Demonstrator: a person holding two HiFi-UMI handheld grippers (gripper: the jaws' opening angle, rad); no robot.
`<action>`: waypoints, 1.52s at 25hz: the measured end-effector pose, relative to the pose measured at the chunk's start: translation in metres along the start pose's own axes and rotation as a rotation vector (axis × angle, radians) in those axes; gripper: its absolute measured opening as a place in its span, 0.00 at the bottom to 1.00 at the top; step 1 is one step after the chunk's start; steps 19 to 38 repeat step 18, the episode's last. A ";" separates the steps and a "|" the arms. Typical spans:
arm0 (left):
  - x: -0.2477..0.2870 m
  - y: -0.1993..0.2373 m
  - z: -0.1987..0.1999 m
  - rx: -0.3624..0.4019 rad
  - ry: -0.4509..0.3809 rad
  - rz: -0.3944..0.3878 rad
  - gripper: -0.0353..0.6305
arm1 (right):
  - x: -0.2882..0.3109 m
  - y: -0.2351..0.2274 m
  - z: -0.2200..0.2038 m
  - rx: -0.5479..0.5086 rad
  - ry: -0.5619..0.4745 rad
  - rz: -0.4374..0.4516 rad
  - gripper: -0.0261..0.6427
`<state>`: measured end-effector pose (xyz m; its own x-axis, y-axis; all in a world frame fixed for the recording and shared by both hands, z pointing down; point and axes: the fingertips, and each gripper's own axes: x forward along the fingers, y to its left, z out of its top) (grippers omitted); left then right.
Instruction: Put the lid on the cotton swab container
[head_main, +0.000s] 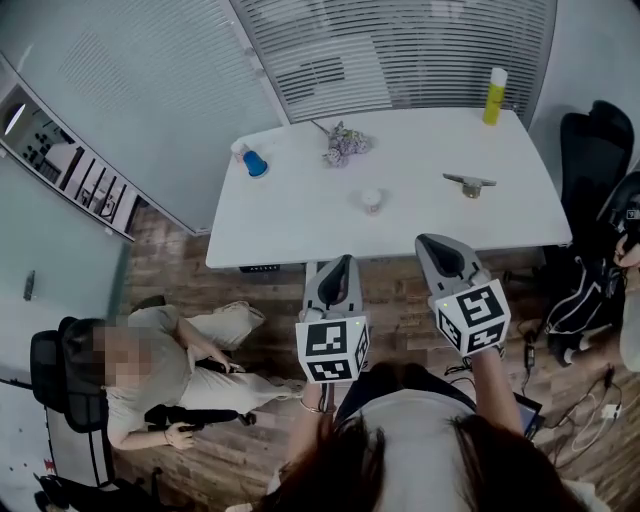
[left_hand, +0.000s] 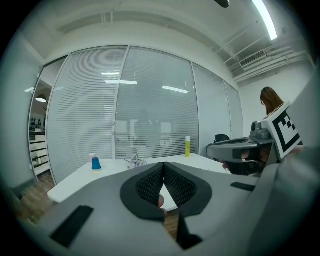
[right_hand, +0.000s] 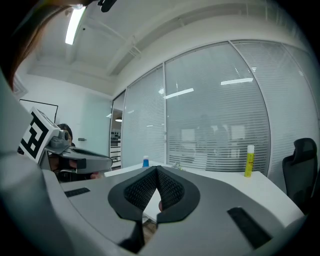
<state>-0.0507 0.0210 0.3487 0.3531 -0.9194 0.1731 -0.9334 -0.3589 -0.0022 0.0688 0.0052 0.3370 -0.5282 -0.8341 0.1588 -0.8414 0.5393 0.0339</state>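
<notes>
A small round white container (head_main: 371, 200) stands near the front middle of the white table (head_main: 300, 230). At the table's far left is a small blue cap-like piece (head_main: 255, 163) (left_hand: 95, 163) (right_hand: 145, 161) with a white piece beside it. Whether that is the lid I cannot tell. My left gripper (head_main: 346, 260) (left_hand: 163, 164) hovers just short of the table's front edge, shut, with nothing held. My right gripper (head_main: 424, 240) (right_hand: 157, 168) hangs level beside it over the front edge, its pads meeting, also without a load. Both point across the table toward the blinds.
A crumpled grey-purple wad (head_main: 345, 143), a metal object (head_main: 468, 184) and a yellow bottle (head_main: 494, 97) also lie on the table. A person sits on the floor at lower left (head_main: 160, 370). Black chairs (head_main: 592, 150), a bag and cables crowd the right side.
</notes>
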 end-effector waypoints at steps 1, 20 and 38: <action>0.001 -0.001 -0.001 -0.001 0.002 0.000 0.08 | 0.000 -0.001 -0.001 0.001 0.000 0.001 0.08; 0.013 0.000 -0.006 0.002 0.025 -0.016 0.08 | 0.009 -0.006 -0.006 0.014 0.007 0.002 0.08; 0.013 0.000 -0.006 0.002 0.025 -0.016 0.08 | 0.009 -0.006 -0.006 0.014 0.007 0.002 0.08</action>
